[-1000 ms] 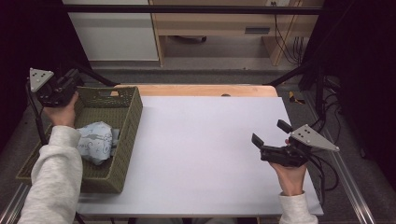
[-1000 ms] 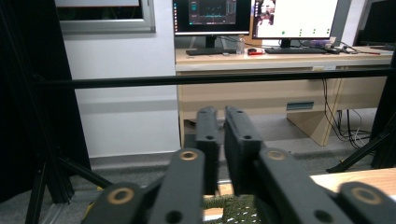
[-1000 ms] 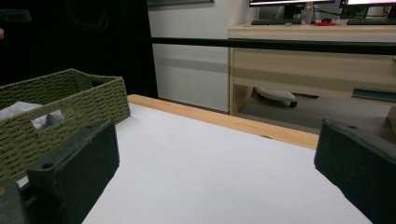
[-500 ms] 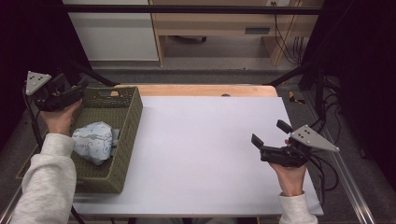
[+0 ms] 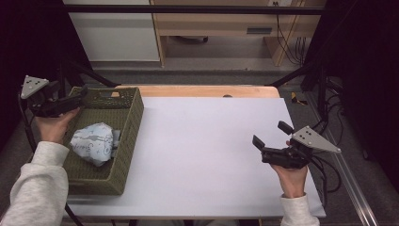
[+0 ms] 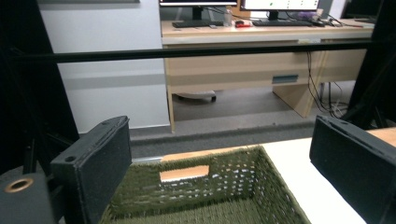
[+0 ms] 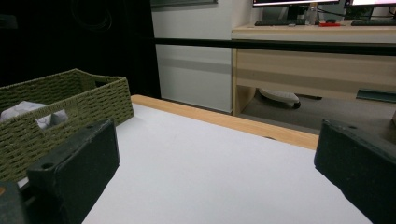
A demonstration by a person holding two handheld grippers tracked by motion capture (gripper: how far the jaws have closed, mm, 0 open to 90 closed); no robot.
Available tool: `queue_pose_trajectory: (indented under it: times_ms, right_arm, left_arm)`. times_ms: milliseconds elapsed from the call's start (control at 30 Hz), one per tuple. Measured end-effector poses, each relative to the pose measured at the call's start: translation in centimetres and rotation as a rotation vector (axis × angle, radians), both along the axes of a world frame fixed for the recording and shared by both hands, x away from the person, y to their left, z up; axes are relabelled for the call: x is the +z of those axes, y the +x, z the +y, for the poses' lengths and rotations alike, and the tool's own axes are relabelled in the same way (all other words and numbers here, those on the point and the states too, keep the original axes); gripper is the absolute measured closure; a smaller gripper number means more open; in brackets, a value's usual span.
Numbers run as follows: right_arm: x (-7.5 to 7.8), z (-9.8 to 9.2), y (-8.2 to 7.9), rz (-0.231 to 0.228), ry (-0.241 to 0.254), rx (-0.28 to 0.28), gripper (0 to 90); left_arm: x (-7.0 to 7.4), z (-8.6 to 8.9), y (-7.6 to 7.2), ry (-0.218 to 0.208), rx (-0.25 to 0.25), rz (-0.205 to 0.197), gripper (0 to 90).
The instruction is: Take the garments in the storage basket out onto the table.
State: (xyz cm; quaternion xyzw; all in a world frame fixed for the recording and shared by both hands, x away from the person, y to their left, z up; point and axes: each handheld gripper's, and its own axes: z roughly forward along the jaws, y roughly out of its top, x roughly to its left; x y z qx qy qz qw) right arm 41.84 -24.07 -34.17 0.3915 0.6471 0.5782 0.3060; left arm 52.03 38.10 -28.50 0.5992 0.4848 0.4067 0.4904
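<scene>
White table (image 5: 207, 155) (wooden edge), green basket (image 5: 127, 141), desk (image 6: 261, 56) behind

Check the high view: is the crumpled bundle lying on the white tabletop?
No, the bundle lies inside the green basket at the table's left end, not on the white tabletop.

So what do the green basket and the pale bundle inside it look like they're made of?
The green rectangular basket looks woven, wicker or paper cord, matte, with visible plaited rows. The pale crumpled bundle seems soft cloth or paper, creased, faintly printed.
</scene>
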Motion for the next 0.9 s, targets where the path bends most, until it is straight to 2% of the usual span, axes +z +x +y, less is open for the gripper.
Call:
queue_pose_trajectory:
  times_ms: [133, 400, 467, 667, 833, 900]
  right_arm:
    - [0.0, 0.0, -0.1, -0.003, 0.003, 0.0, 0.3]
    - [0.0, 0.0, -0.1, -0.001, 0.004, 0.001, 0.3]
    - [0.0, 0.0, -0.1, 0.002, 0.007, 0.003, 0.3]
    - [-0.1, 0.2, -0.2, 0.003, 0.01, 0.007, 0.3]
    - [-0.1, 0.1, -0.2, 0.0, 0.004, 0.007, 0.3]
    - [-0.1, 0.2, -0.2, 0.002, 0.004, 0.007, 0.3]
  left_arm:
    - [-0.3, 0.1, -0.4, 0.006, -0.016, 0.021, 5.0]
    - [-1.1, 0.5, -1.2, 0.044, -0.025, 0.094, 3.7]
    - [-1.3, 0.6, -1.2, 0.043, -0.027, 0.101, 3.4]
    - [-3.0, 0.7, -1.1, 0.084, -0.053, 0.197, 3.4]
    - [-4.4, 0.7, -1.0, 0.102, -0.055, 0.23, 3.5]
    - [-4.9, 0.7, -0.9, 0.123, -0.056, 0.259, 3.8]
